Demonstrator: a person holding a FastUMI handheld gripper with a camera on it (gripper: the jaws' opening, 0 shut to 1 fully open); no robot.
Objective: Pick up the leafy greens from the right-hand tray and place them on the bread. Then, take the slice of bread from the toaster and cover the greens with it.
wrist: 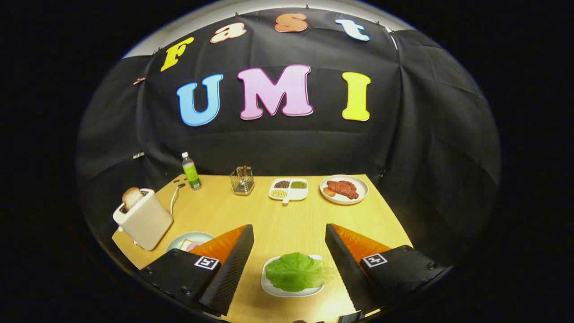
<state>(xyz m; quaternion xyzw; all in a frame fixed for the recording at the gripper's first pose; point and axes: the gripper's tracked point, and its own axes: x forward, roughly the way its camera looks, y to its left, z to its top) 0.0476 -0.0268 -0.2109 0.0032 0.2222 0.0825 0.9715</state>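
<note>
The gripper [289,240] was held wide apart over the wooden table [287,220], fingers spread w/ nothing grasped, jaws fully released. Between the two fingers, down near their bases, a white tray [269,287] was seen, and the leafy greens [298,271] were laid on it, untouched by either pad; the leaf's right tip was reaching close to the right finger [345,264], but contact couldn't be made out. Just outside the left finger [233,264], partly hidden behind it, a pale plate [188,237] was spotted w/ the bread [186,245] on it and sth pink beside it, not identifiable. Further left of that finger the cream toaster [143,220] was stood near the table's edge, a slice of bread [132,197] poking up out of its slot. Well beyond the fingertips, along the far side of the table, a green bottle [191,170], a wire holder [242,180], a white compartment dish [289,188] w/ grains and a white plate of meat [344,189] were lined up, left to right.
</note>
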